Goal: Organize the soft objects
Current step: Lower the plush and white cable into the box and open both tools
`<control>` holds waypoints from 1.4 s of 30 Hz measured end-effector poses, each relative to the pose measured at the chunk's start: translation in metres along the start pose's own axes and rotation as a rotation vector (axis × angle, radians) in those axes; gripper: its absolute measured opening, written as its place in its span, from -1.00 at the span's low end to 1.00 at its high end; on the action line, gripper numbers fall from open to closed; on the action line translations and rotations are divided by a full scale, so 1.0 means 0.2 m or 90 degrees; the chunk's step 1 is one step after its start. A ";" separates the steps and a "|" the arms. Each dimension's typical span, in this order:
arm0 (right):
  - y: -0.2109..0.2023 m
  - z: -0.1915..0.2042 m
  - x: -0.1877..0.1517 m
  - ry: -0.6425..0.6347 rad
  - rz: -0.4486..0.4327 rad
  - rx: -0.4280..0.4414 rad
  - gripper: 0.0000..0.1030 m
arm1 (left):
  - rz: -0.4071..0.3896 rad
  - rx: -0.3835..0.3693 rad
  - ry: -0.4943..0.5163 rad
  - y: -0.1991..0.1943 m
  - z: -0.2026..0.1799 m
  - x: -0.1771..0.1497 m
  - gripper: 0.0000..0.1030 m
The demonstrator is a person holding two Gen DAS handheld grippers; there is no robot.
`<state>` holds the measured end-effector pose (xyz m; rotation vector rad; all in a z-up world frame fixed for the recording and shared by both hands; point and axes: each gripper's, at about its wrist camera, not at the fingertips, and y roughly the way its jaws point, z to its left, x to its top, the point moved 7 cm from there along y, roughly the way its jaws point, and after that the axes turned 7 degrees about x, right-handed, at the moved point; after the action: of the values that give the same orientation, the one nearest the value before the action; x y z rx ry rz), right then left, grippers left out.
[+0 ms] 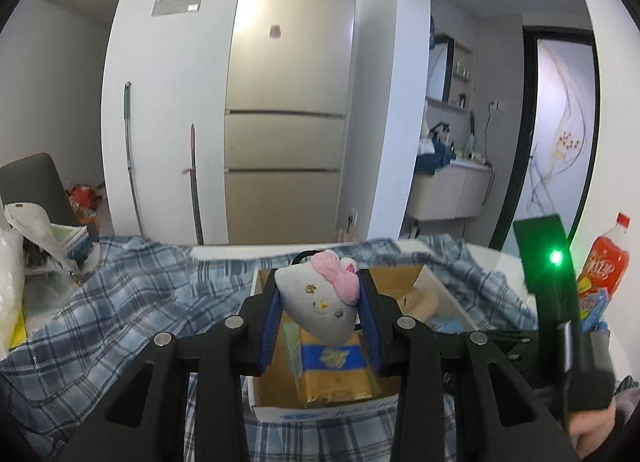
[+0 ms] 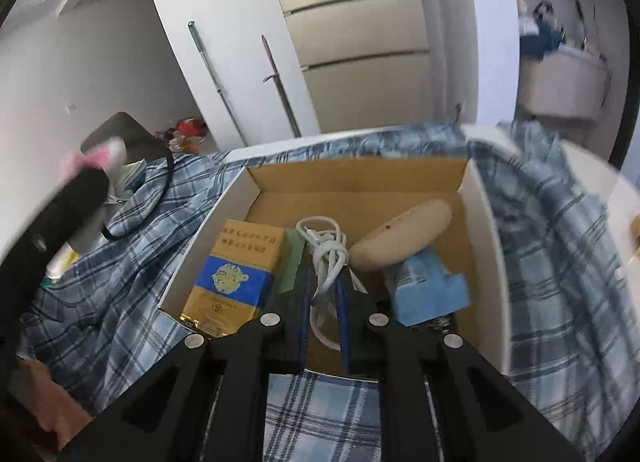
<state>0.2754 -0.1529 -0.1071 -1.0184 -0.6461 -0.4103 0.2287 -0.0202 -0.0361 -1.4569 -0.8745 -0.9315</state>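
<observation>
1. Two grippers in play. Left gripper [image 1: 318, 298] has its jaws clamped on a plush cat head [image 1: 320, 308]: grey-white fuzzy fabric, rounded wedge shape, pink fluffy bow on top, stitched eyes & nose. It hangs above the cardboard box [image 1: 440, 286], not touching what's inside.
2. Right gripper [image 2: 325, 286] sits low inside the same box; jaws narrow, pinching a white cable [image 2: 326, 252], a smooth round cord coiled & knotted in loops. Blue pads line the black fingers.
3. Box: open top, brown corrugated inside, white outside. It rests on a blue/white plaid cloth [image 1: 132, 302], soft & rumpled, draped over the white bench [image 1: 224, 251].
4. In the box, right wrist view: a gold carton [image 2: 234, 282], glossy, w/ blue band & gold emblem, Chinese characters too small to read; a beige oval pad [image 2: 400, 238], matte & smooth, leaning on a light blue packet [image 2: 430, 292]; a pale green flat piece beside the carton.
5. Around: red soda bottle [image 1: 608, 262] w/ red cap at the bench's right edge, label script unreadable; crumpled white bags [image 1: 36, 238] at left. Behind the bench: champagne-colour fridge [image 1: 286, 102] w/ three doors, brand print on top blurred; two long poles lean on the white wall beside it.
6. Right gripper's body w/ a green LED stands at right in the left wrist view, beside the box.
</observation>
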 end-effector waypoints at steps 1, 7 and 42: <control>0.01 -0.01 0.00 0.007 0.007 0.006 -0.78 | 0.004 0.000 0.000 0.00 0.00 -0.01 -0.27; 0.04 -0.05 -0.03 0.016 0.028 0.021 -0.77 | 0.030 -0.008 0.012 0.05 -0.02 -0.05 -0.27; -0.36 -0.22 -0.01 -0.033 -0.067 -0.057 0.59 | 0.111 -0.011 -0.001 0.16 -0.03 -0.10 0.61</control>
<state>0.2437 -0.2268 -0.0781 -1.0865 -0.7358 -0.5105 0.2486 -0.0296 -0.0670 -1.5225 -0.7305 -0.8092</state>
